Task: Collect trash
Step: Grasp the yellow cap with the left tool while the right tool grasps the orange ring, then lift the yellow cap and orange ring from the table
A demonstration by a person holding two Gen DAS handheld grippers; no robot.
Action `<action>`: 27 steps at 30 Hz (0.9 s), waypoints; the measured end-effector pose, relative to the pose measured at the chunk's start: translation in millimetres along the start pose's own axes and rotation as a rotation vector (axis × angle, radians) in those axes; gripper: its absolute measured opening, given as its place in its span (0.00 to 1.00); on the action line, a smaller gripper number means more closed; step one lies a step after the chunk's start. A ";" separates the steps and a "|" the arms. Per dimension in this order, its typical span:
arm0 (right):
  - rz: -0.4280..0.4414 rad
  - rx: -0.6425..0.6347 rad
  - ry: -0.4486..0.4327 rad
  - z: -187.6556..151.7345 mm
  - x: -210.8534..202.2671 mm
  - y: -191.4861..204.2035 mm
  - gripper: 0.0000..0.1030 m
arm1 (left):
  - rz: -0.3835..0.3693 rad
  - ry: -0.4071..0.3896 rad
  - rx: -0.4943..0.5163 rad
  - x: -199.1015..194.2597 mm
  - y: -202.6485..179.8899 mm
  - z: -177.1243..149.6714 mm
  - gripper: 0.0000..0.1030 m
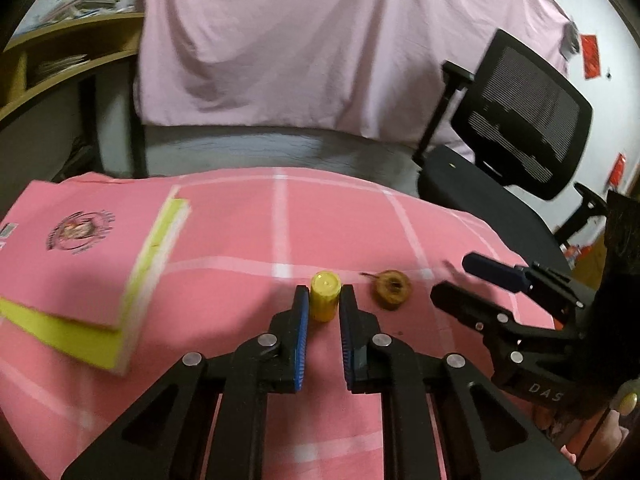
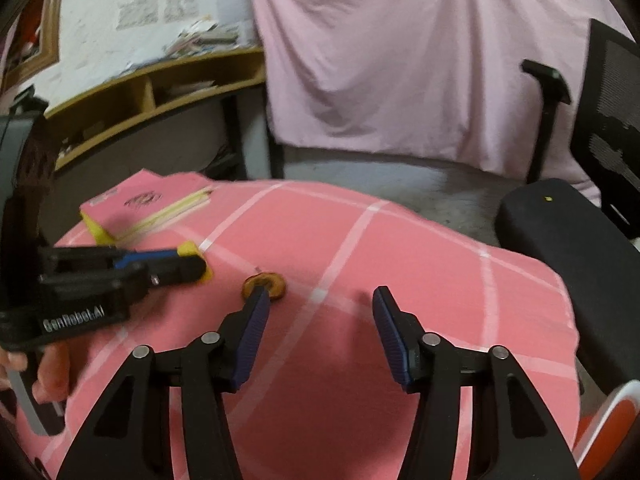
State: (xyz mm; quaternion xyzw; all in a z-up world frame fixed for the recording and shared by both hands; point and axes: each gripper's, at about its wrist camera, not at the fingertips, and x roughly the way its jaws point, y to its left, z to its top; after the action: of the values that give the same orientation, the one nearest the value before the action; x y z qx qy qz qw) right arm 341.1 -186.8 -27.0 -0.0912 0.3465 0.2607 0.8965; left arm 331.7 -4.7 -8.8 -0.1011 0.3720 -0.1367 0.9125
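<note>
Left gripper (image 1: 324,300): jaws drawn narrow about a small yellow bottle (image 1: 325,295); its blue pads (image 1: 302,336) stand at the bottle's two sides, seemingly touching it.
Yellow bottle: lying on the pink checked cloth (image 1: 360,224) between the left fingertips, its capped end turned away from the camera.
Brown round scrap (image 1: 394,285): on the cloth just to the right of the left gripper's tips, apart from the bottle; a thin stem sticks out on its left.
Right gripper (image 2: 320,300): jaws about half open, nothing between them; the left pad's tip (image 2: 258,300) stands right at the brown scrap (image 2: 265,285), contact cannot be told.
Gripper to gripper: each shows in the other's view; the right one (image 1: 464,280) comes in from the right of the scrap, the left one (image 2: 176,266) from its left.
Pink-and-yellow books (image 1: 92,264): stacked on the cloth, well to the left of the left gripper.
Black office chair (image 1: 520,128): beyond the table's far right edge.
Pink hanging sheet (image 1: 320,40): backdrop behind the table.
Wooden shelf (image 2: 160,80): far left, papers piled on top.
</note>
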 end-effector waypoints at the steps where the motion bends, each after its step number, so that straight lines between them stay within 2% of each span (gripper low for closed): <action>1: 0.010 -0.005 0.010 0.5 2.7 0.5 0.47 | 0.005 -0.004 -0.005 -3.2 2.9 -0.2 0.11; 8: 0.054 -0.086 0.054 8.0 17.1 20.7 0.47 | 0.034 -0.021 -0.056 -19.2 23.3 -3.6 0.11; 9: 0.057 -0.097 0.063 9.0 19.9 23.2 0.45 | 0.036 -0.022 -0.060 -20.3 24.0 -3.9 0.11; 10: 0.061 -0.109 0.074 9.5 23.0 26.3 0.38 | 0.038 -0.021 -0.061 -21.6 24.5 -4.4 0.11; 12: 0.054 -0.131 0.104 9.1 29.9 30.6 0.30 | 0.045 -0.024 -0.059 -24.3 23.1 -5.2 0.11; 15: 0.038 -0.139 0.097 7.6 27.5 31.2 0.28 | 0.052 -0.034 -0.047 -30.7 19.4 -7.4 0.11; 21: 0.019 -0.084 0.017 3.3 3.1 26.6 0.28 | 0.054 -0.070 -0.023 -45.0 12.7 -11.8 0.11; 27: -0.001 -0.034 -0.133 -4.1 -40.5 28.8 0.28 | 0.052 -0.132 0.025 -63.2 -5.2 -18.1 0.11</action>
State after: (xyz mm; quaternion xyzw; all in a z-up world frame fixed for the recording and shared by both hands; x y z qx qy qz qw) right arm 298.2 -180.2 -2.5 -0.0891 0.2818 0.2713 0.9160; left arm 274.7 9.4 21.2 -0.0889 0.3119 -0.1107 0.9395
